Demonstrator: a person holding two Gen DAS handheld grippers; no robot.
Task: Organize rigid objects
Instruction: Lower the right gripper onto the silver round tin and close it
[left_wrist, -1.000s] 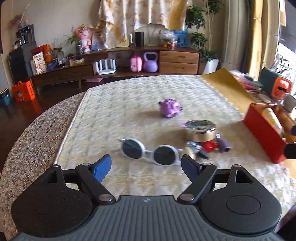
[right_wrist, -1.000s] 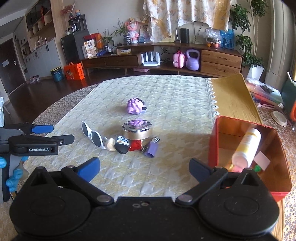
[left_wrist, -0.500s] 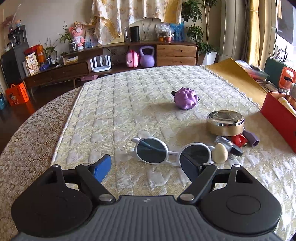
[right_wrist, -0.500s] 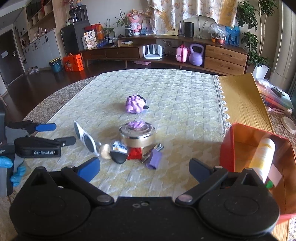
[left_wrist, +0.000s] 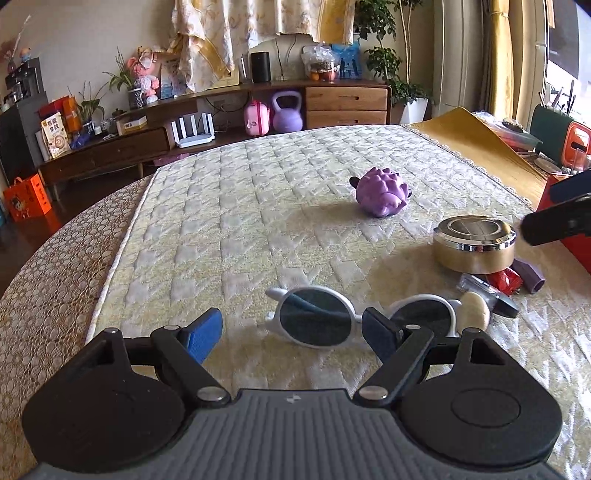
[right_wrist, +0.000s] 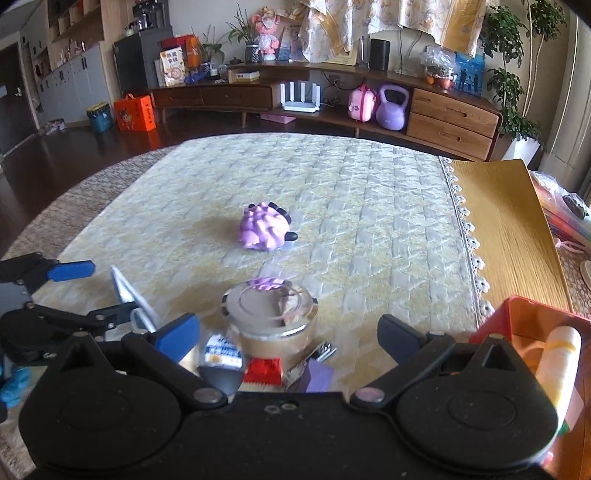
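Task barely underway, I judged: only a cream bottle lay in the red box at my right, and nearly everything else sat out on the table. My left gripper hung low over the white sunglasses, jaws wide, holding nothing; one lens sat between the fingers, the other partly hidden behind the right finger. My right gripper was also wide and empty, hovering over the cluster: a round metal tin, a red block, a purple piece, and a dark item with a blue-white label, all touching or just beside each other. A beige oval thing lay against the sunglasses' right end. The purple spiky toy sat apart, farther out. All of these were left to box. Sunglasses looked like the next pick, frame thin, so a careful pinch needed.
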